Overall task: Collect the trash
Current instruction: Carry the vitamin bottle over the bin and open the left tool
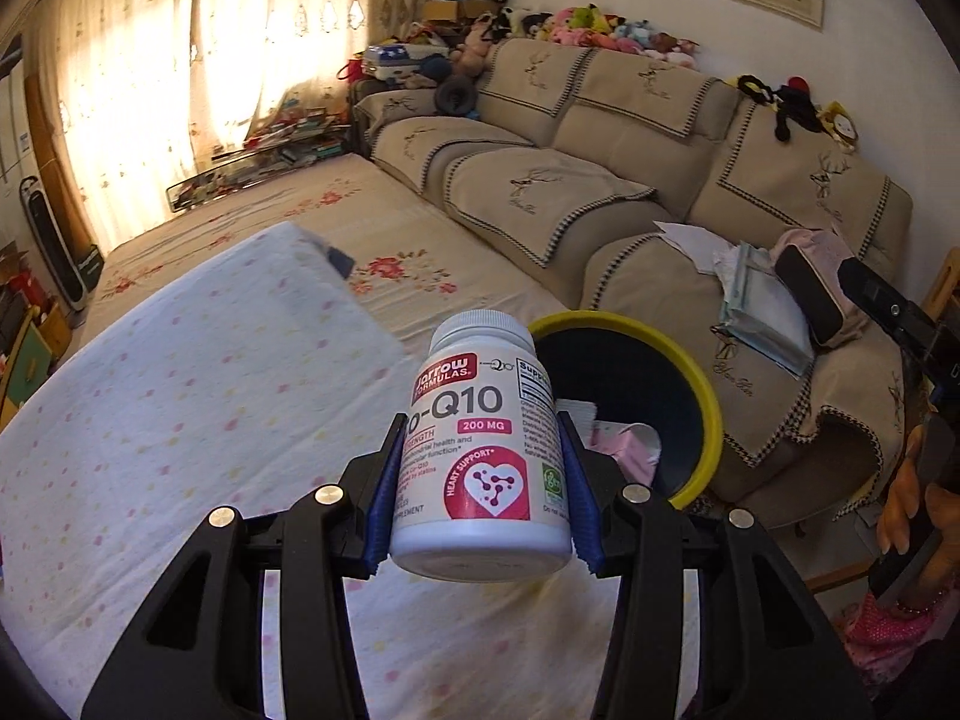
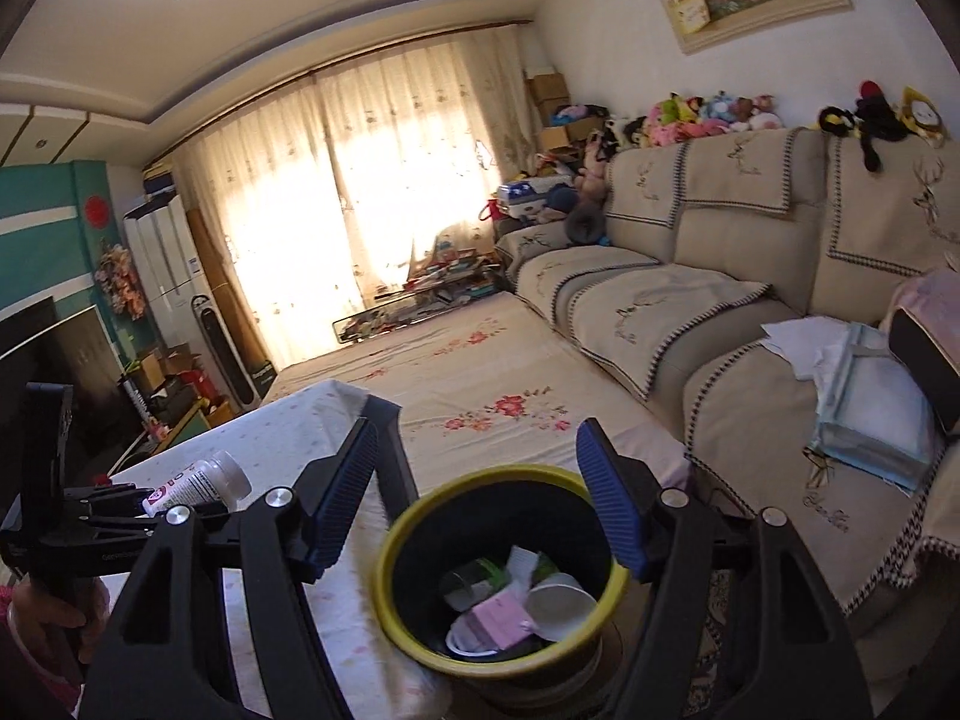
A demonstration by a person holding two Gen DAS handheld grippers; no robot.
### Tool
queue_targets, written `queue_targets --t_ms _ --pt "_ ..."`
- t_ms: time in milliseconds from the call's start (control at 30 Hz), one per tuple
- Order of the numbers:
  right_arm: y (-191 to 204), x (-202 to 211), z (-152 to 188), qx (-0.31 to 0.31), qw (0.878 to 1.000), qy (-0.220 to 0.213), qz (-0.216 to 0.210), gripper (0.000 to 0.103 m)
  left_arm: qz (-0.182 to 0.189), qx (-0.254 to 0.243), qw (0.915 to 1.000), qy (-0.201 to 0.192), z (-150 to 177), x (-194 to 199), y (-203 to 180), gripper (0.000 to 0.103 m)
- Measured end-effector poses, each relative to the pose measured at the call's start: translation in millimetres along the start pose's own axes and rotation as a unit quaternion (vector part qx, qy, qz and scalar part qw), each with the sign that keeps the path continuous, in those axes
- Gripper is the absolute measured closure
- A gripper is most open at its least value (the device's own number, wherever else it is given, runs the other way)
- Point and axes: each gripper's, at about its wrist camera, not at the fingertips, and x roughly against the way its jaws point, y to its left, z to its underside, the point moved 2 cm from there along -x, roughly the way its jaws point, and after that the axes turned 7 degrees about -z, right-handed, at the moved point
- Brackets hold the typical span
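Left gripper [image 1: 480, 480] has the white supplement bottle [image 1: 480, 450] clamped between its blue pads [image 1: 384, 492], one pad on each flank of the label, cap pointing up and away, base nearest the camera. It is held in the air, over the spotted white cloth [image 1: 180, 420] that covers the table, and the yellow-rimmed trash bin [image 1: 708, 396] sits just beyond and to the right of the bottle, partly hidden behind it. From the right wrist view, the same bottle [image 2: 198, 483] shows at far left, lying tilted in that other gripper [image 2: 150, 504], well to the left of the bin, with a hand [image 2: 54, 612] gripping the handle below. Right gripper [image 2: 474, 498] now: jaws spread wide, nothing between the pads [image 2: 612, 510], and no pad touching anything. The bin [image 2: 396, 594] lies straight ahead and below it, framed between the two fingers, its rim just beside the cloth's edge. Inside the bin: a pink packet [image 2: 501, 618], a white paper cup [image 2: 558, 600], a clear cup [image 2: 462, 585] and other scraps. Beyond the bin, a floral bedspread [image 2: 480, 372]; to the right of the bin, a beige sofa [image 2: 750, 300] with papers [image 2: 870, 408] on its seat. Far behind the bin, bright curtains [image 2: 336, 210].
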Motion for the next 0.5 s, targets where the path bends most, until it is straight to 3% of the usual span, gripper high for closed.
queue_targets --t_ms 200,367,400,433,500 --pt "-49 20 4 -0.036 0.999 -0.015 0.031 0.038 0.036 -0.039 0.9984 0.017 -20 -41 -72 0.056" --pt "-61 25 6 -0.041 0.998 -0.017 0.04 0.038 0.039 -0.045 0.9975 0.039 -41 -90 -92 0.056" --pt "-61 24 6 -0.042 0.998 -0.015 0.039 0.038 0.035 -0.04 0.9977 0.042 -44 -99 -94 0.053" --pt "-61 23 7 -0.043 0.998 -0.013 0.038 0.038 0.028 -0.035 0.998 0.043 -47 -108 -93 0.034" --pt "-52 21 6 -0.041 0.999 -0.01 0.035 0.038 0.014 -0.024 0.9988 0.041 -51 -117 -89 0.016"
